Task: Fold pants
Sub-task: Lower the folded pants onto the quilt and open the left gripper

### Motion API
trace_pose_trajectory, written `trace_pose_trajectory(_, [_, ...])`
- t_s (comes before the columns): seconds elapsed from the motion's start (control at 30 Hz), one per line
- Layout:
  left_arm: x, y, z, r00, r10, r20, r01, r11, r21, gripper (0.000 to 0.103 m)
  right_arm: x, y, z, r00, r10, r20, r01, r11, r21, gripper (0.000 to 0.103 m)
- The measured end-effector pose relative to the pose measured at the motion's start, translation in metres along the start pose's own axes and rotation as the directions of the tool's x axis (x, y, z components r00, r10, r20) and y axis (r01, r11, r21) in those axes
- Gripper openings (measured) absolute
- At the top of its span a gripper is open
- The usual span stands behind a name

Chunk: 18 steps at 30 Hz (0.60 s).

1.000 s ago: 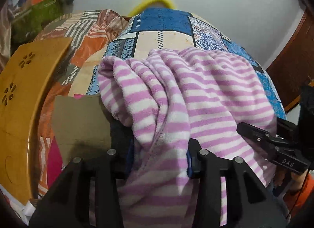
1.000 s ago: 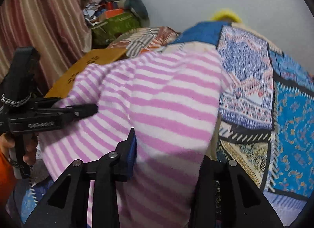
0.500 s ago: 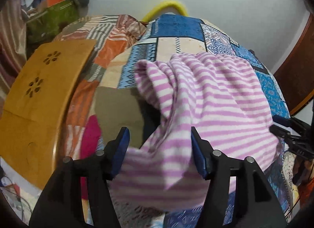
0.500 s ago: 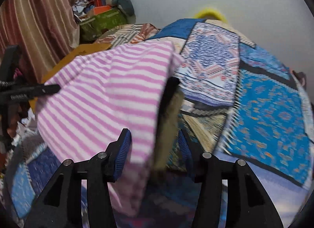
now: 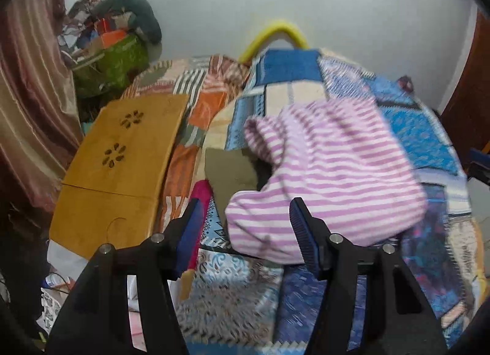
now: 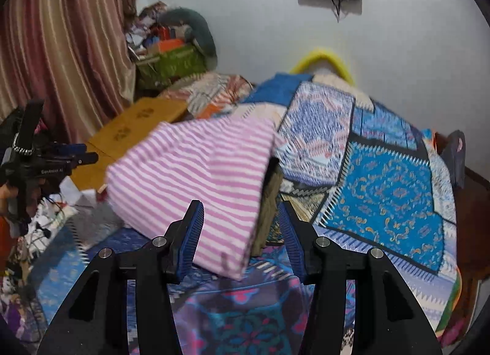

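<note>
The left tool [image 5: 246,232] stands with its blue-padded fingers [image 5: 301,238] spread wide and nothing between them; the near edge of the pink-and-white striped pants [image 5: 330,171] lies just beyond the tips, not pinched. The right tool [image 6: 240,232] is likewise spread apart and holds nothing, its fingers [image 6: 193,232] flanking the near corner of the pants [image 6: 196,177] without gripping the cloth.

The pants lie in a folded heap on the bed, on top of a patchwork bedspread [image 5: 428,140] of blue, white and orange patterned squares. In the left wrist view one rounded fold of the garment rises at its far left, and a flat olive-brown piece [image 5: 229,171] sticks out from under it. In the right wrist view the same olive-brown piece [image 6: 269,202] shows at the right edge of the heap.

The left tool also appears at the far left of the right wrist view [image 6: 65,157].

Beside the bed on the left sits a yellow wooden table [image 5: 122,165] with flower-shaped cutouts. Behind it are a striped curtain [image 5: 27,95] and a pile of clutter [image 5: 116,49] against the white wall. A yellow curved tube [image 5: 275,30] rises behind the far end of the bed.
</note>
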State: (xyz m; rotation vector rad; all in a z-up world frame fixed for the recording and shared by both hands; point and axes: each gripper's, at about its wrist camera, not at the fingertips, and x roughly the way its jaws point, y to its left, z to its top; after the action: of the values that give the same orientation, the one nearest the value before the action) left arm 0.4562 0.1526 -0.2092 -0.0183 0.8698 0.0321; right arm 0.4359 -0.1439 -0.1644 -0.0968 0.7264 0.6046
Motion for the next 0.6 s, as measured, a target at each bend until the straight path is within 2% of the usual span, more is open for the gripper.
trace_pose_trajectory(0.1, [-0.042, -0.008, -0.001, 0.998, -0.029, 0.061, 0.03, 1.0, -0.006, 0.059, -0.026, 0.016, 0.006, 0.999, 0.009, 0.047, -0.009, 1.0, -0.012, 0.047])
trace_pose_trajectory(0.23, [-0.101, -0.025, -0.004, 0.986, -0.073, 0.147, 0.074, 0.997, 0.002, 0.059, -0.066, 0.041, 0.011, 0.992, 0.027, 0.121, -0.023, 0.999, -0.035, 0.047])
trace_pose_trajectory(0.43, [-0.185, -0.049, -0.02, 0.955, -0.133, 0.263, 0.131, 0.991, 0.027, 0.06, -0.125, 0.075, 0.009, 0.972, 0.059, 0.229, -0.046, 0.997, -0.066, 0.047])
trace_pose_trajectory(0.6, [-0.244, -0.067, -0.042, 0.929, -0.153, 0.337, 0.138, 0.988, 0.07, 0.06, -0.175, 0.099, -0.005, 0.94, 0.096, 0.327, -0.077, 0.995, -0.07, 0.047])
